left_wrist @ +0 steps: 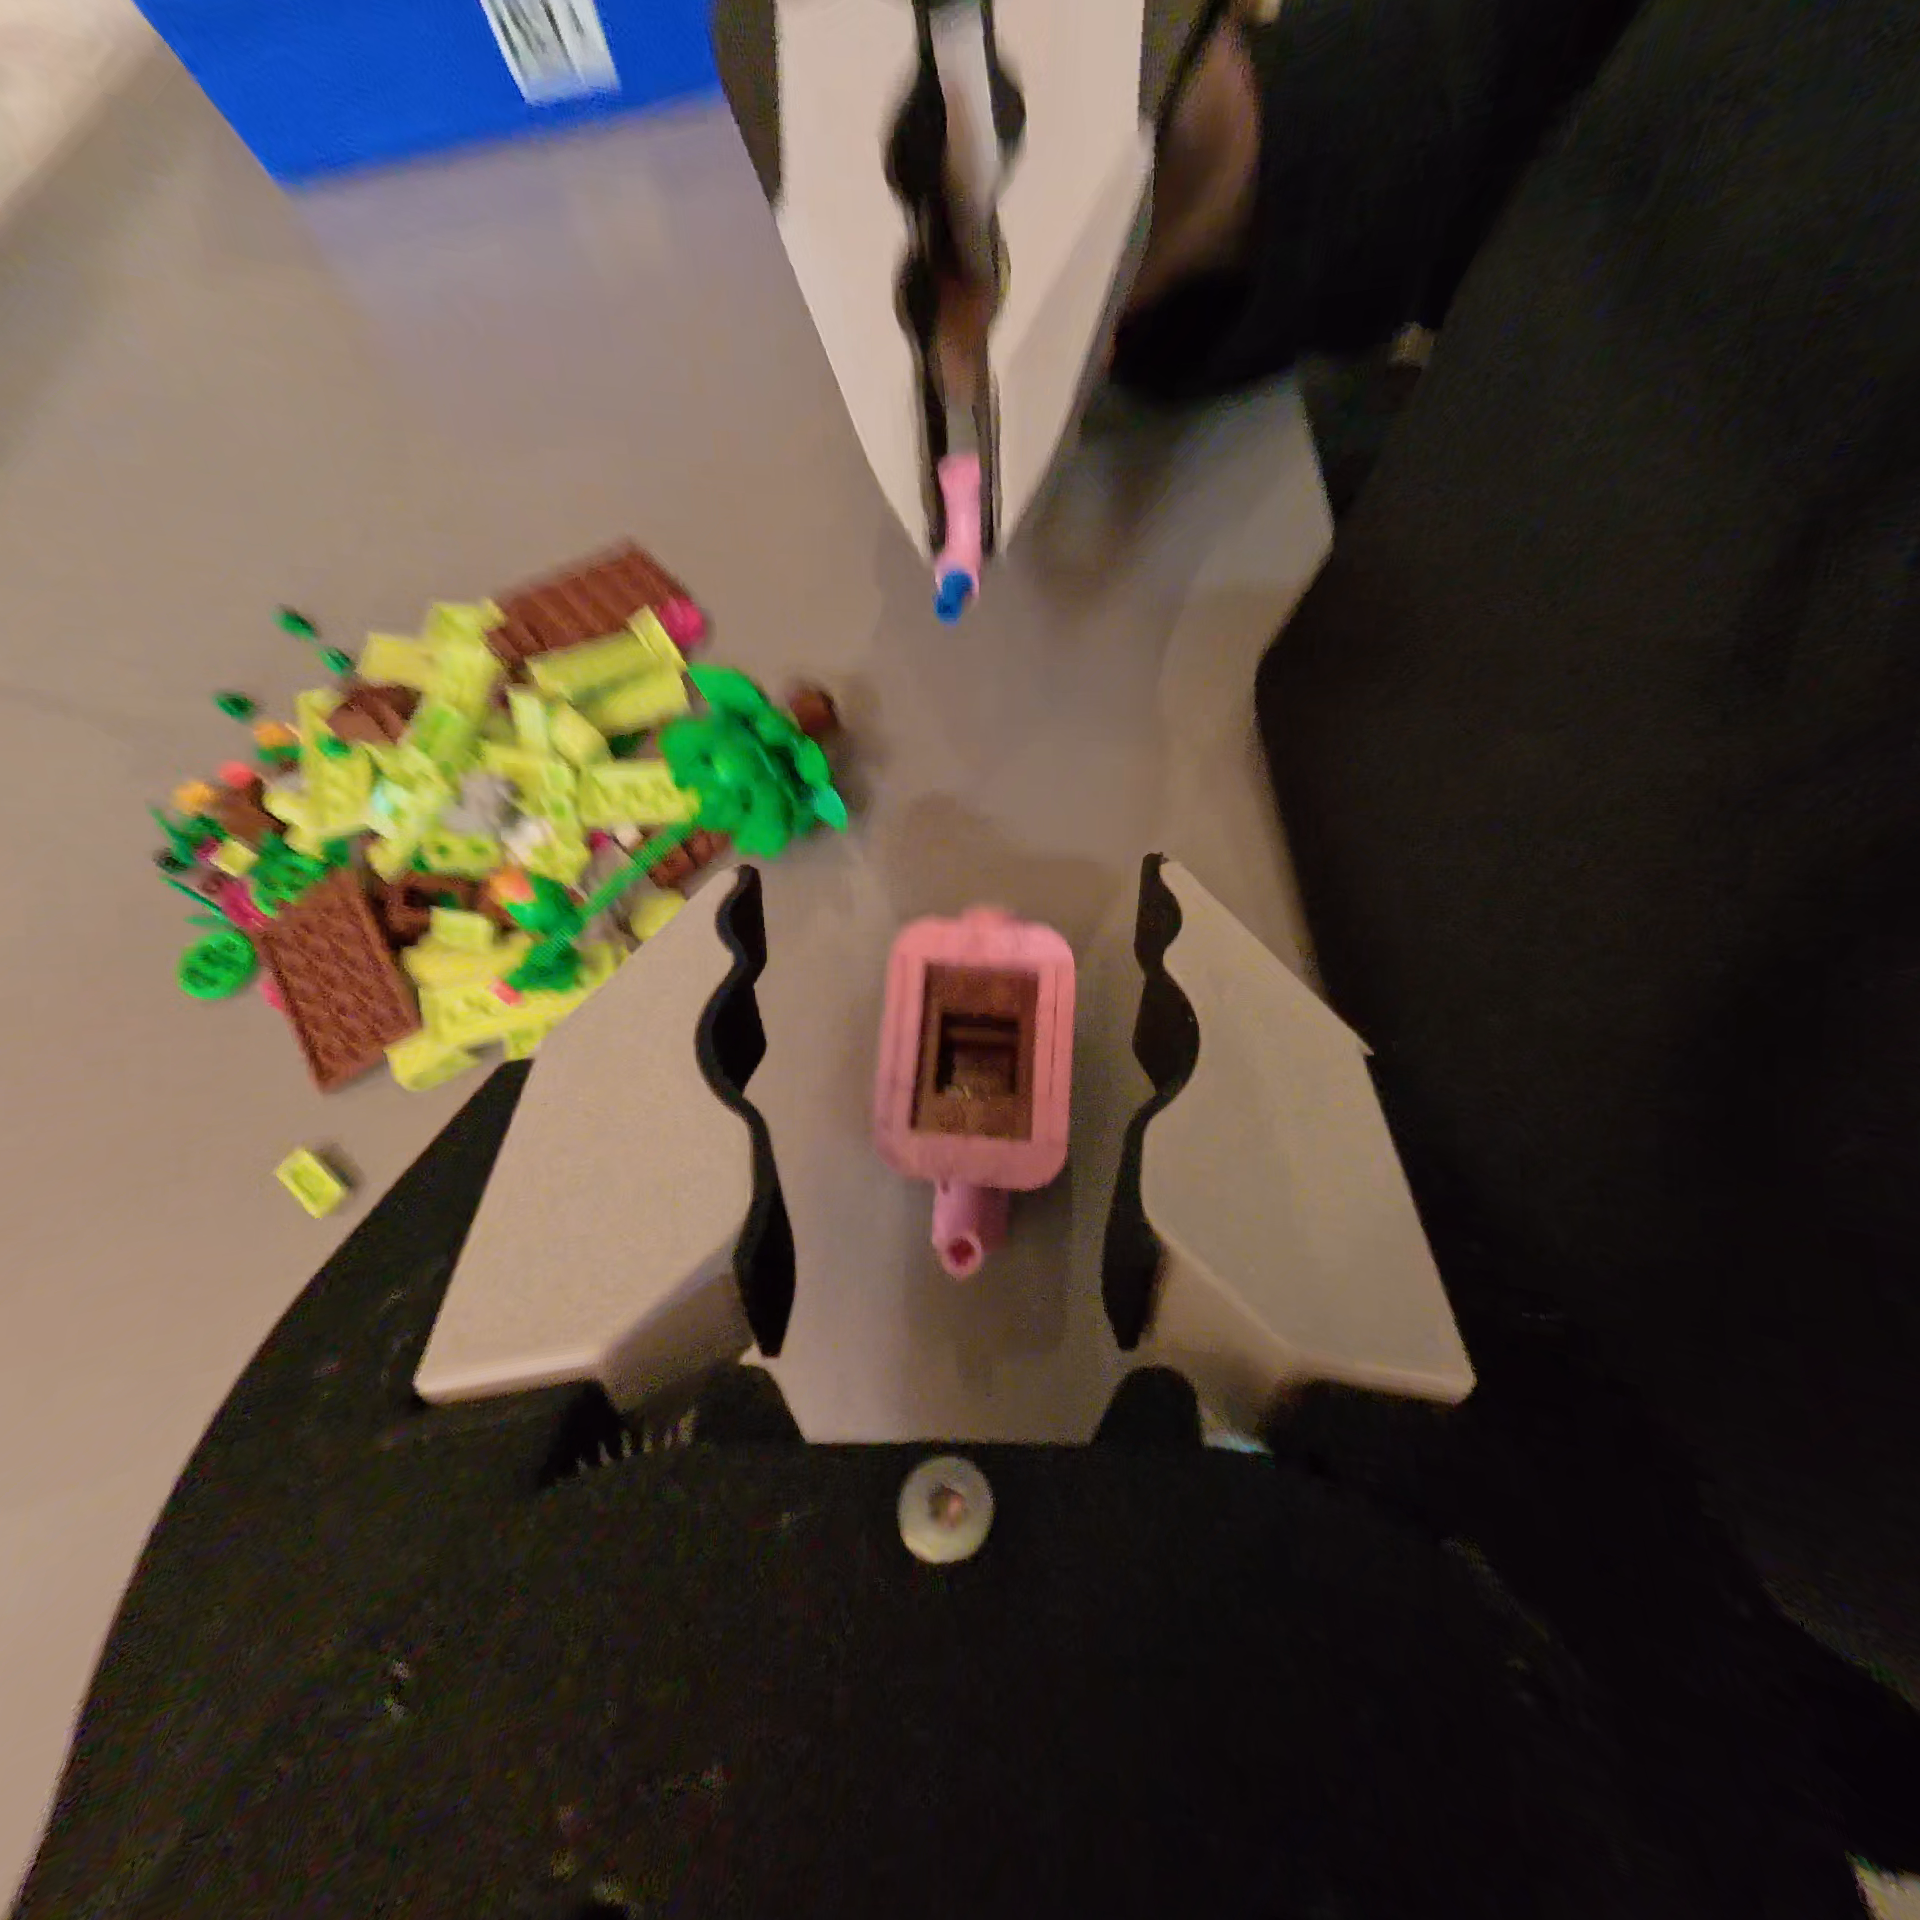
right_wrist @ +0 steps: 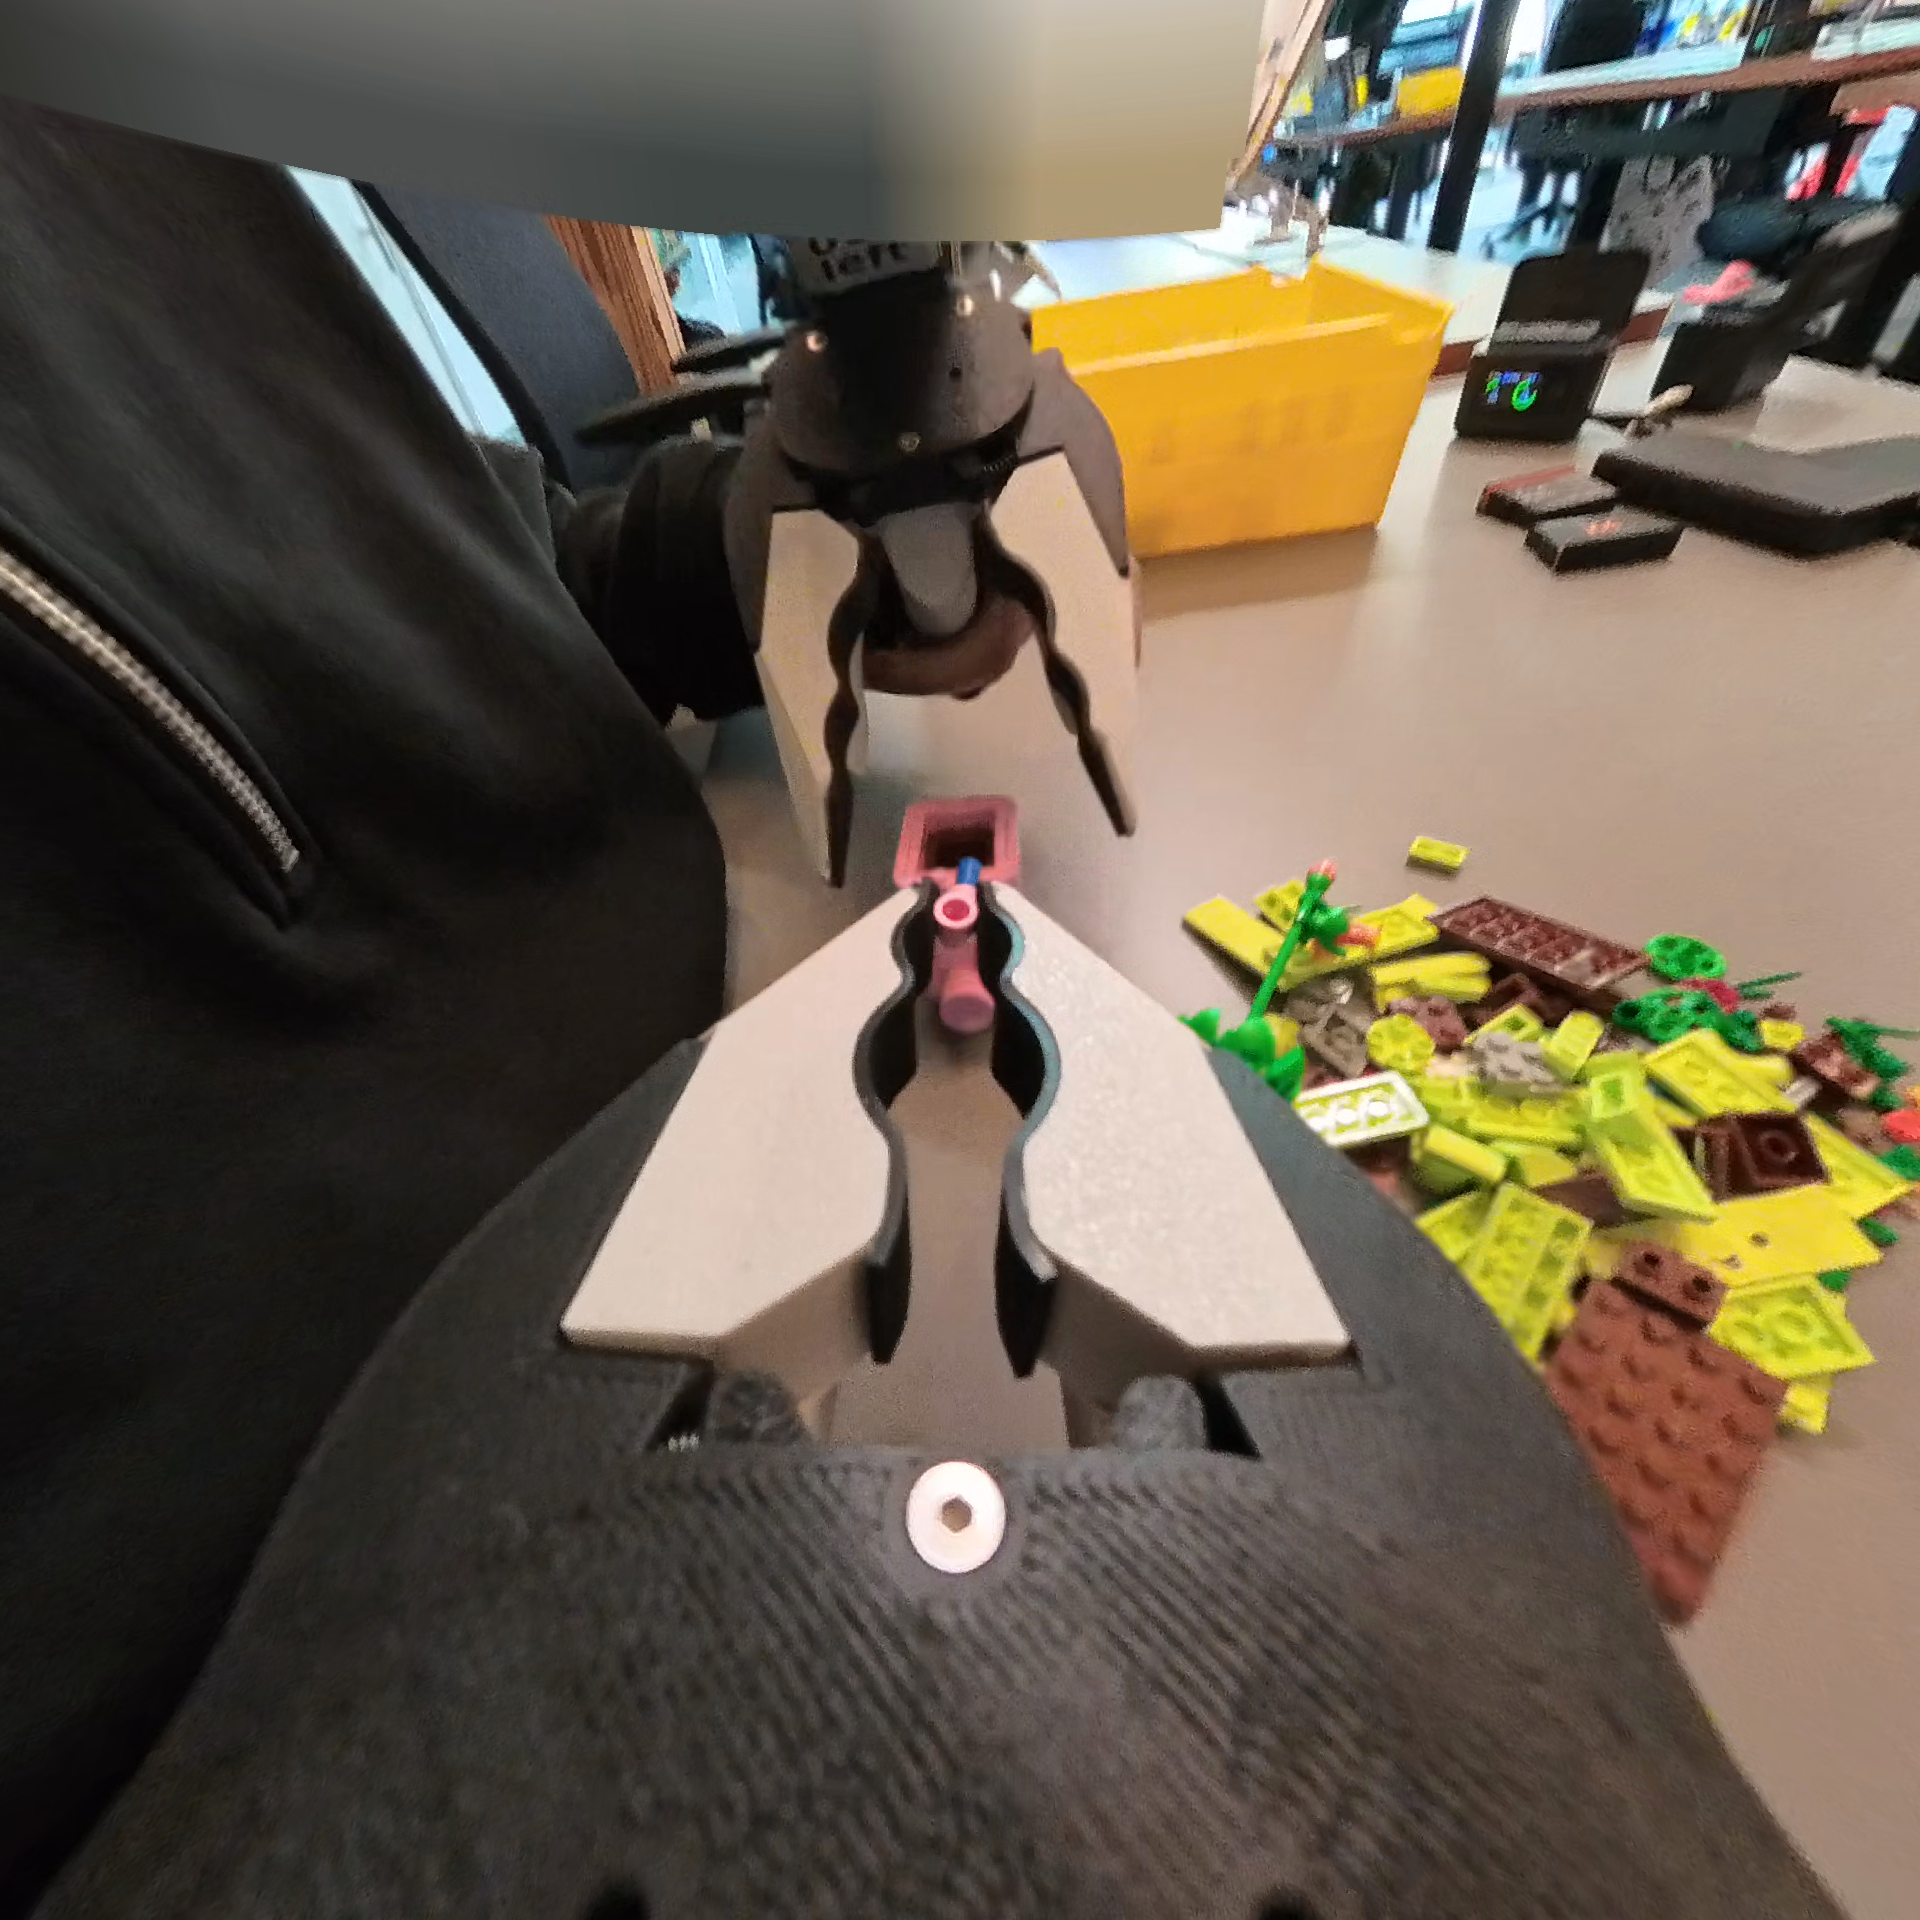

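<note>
Left wrist view: showing the left gripper (left_wrist: 945,868) with jaws spread wide, straddling a pink pot (left_wrist: 977,1049) of toy bricks and touching neither wall of it. Standing the pot on the grey table (left_wrist: 520,416), hollow mouth turned upward, short spout pointing back toward the gripper's base, long axis running along the fingers. Showing also the right gripper (left_wrist: 961,545) coming in from the far side, pinching a small pink peg (left_wrist: 958,499) at the very tips, with the peg's blue end (left_wrist: 951,601) sticking out beyond them. Lying with its long axis along the right fingers, blue end leading and aiming toward the pot, yet sitting apart from it.

Right wrist view: lining the blue end up in front of the pot's mouth; not telling whether it is reaching the rim. Judging a good hold as clamping square on the pink barrel, not the blue end, and keeping the peg's axis straight.

Flanking the pot: a loose brick pile (left_wrist: 468,831) of lime, brown and green; lying farther off, a blue box (left_wrist: 416,83) and a yellow bin (right_wrist: 1247,416).
</note>
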Demonstrator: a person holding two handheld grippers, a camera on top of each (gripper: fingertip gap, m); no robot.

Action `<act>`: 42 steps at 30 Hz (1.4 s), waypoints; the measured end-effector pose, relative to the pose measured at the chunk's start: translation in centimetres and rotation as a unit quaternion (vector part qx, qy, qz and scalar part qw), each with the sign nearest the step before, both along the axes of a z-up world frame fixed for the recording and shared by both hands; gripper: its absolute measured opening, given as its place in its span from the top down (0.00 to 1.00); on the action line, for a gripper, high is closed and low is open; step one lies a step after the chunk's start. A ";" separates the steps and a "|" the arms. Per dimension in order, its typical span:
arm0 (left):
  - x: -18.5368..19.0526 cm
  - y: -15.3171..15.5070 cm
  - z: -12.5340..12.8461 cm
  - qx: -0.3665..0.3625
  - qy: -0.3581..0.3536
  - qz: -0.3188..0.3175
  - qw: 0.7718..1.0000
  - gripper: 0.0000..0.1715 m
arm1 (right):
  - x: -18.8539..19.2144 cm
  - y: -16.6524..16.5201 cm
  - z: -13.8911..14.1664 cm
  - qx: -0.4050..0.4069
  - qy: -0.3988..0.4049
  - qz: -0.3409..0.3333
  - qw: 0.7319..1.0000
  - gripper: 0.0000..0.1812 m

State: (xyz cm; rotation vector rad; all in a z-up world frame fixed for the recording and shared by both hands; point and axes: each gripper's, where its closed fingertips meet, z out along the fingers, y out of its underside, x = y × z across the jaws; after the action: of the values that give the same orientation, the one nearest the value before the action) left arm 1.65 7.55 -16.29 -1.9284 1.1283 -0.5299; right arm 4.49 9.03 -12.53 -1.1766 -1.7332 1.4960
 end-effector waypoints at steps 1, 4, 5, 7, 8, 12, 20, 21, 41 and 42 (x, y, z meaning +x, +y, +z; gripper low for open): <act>0.0 0.7 1.7 0.020 -0.039 0.011 0.999 0.60 | -0.2 0.3 0.6 -0.002 0.011 0.002 1.000 0.97; -0.8 2.8 6.2 0.076 -0.154 0.043 0.984 0.81 | -1.4 1.4 2.5 0.026 0.041 0.007 0.999 0.97; -1.2 3.5 7.1 0.077 -0.184 0.051 0.979 0.86 | -1.9 1.9 3.1 0.048 0.052 0.007 0.997 0.97; -2.4 5.6 7.5 0.053 -0.228 0.080 0.969 0.87 | -3.3 3.5 3.8 0.101 0.069 -0.004 0.993 0.97; -3.3 7.0 7.5 0.039 -0.251 0.110 0.961 0.88 | -4.1 4.3 4.1 0.124 0.076 -0.011 0.989 0.97; -4.8 8.1 7.6 -0.090 -0.408 0.102 0.903 0.77 | -5.9 6.1 4.2 0.132 0.097 -0.031 0.986 0.97; -4.1 7.2 5.4 -0.234 -0.503 0.070 0.829 0.85 | -6.6 5.7 2.1 0.232 0.103 -0.071 0.965 0.97; -3.8 7.1 5.2 -0.236 -0.498 0.068 0.832 0.85 | -6.7 5.6 1.9 0.244 0.101 -0.070 0.962 0.97; -2.9 6.9 5.0 -0.186 -0.445 0.081 0.873 1.00 | -6.4 4.9 1.3 0.204 0.060 -0.059 0.975 0.97; -2.9 6.9 5.1 -0.180 -0.440 0.082 0.876 1.00 | -6.4 4.9 1.3 0.184 0.053 -0.056 0.980 0.97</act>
State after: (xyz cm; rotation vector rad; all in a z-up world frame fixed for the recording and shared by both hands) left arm -1.22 14.46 -11.23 -1.7151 0.2768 -1.4130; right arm -1.87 13.91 -11.21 -0.9648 -1.7448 1.0915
